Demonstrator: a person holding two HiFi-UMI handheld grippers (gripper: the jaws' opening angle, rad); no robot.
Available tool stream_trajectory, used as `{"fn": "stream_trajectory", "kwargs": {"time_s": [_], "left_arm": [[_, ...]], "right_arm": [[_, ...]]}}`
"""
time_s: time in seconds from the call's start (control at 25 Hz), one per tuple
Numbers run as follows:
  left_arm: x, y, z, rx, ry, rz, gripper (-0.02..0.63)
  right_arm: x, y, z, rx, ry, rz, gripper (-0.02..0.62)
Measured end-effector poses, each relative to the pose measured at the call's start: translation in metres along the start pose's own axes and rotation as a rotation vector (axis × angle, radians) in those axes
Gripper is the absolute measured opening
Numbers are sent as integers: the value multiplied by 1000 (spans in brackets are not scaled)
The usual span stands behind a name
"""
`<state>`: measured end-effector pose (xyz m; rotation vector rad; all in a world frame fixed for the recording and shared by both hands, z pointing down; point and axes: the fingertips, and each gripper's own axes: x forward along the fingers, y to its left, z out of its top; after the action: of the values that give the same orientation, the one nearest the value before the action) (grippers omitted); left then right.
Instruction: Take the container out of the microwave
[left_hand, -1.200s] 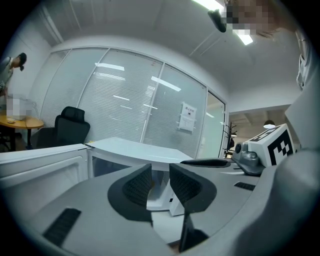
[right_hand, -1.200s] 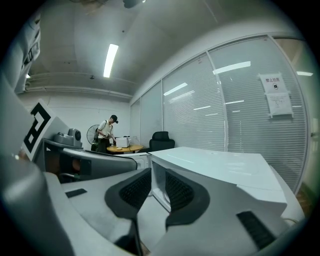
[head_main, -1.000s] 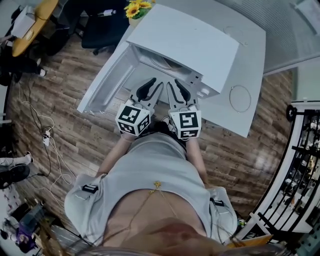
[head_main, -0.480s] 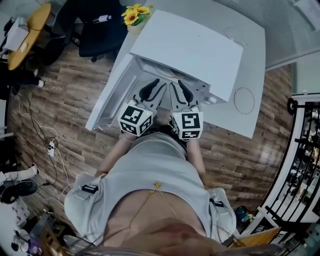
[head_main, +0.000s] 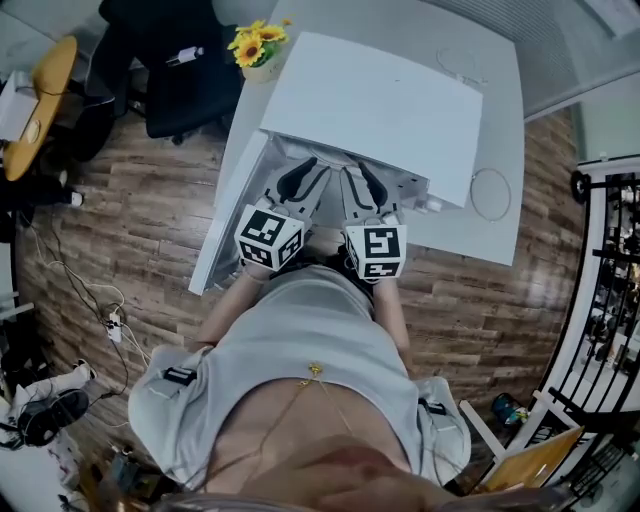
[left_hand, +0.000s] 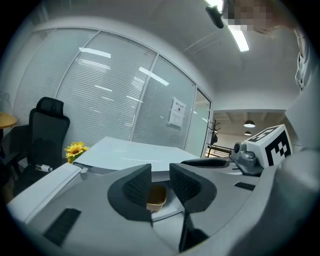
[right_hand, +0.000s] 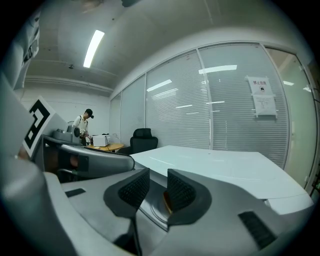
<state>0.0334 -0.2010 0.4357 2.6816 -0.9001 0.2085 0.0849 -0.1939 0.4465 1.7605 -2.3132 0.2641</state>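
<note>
Approach: left hand-held gripper (left_hand: 160, 175), right hand-held gripper (right_hand: 157, 182), jaws apart, empty, aimed into open microwave (head_main: 370, 100); right jaws just opened further, likely to straddle container (left_hand: 156, 196) farther inside.

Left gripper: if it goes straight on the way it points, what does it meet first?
Probably the yellow container inside the open microwave; it shows in the gap between the left gripper's open jaws. Depth is unclear.

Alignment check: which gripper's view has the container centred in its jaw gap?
Left gripper: the tan container shows centred in its gap, ungripped. Right gripper, jaws just opened wider, empty, catches only its edge.
</note>
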Motion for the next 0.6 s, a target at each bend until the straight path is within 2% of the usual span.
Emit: {"fn": "stream_trajectory", "kwargs": {"time_s": [0.6], "left_arm": [[13,6,2,4,13,-67,115]], "right_arm": [[7,-7,1,4,17,-58,120]]}}
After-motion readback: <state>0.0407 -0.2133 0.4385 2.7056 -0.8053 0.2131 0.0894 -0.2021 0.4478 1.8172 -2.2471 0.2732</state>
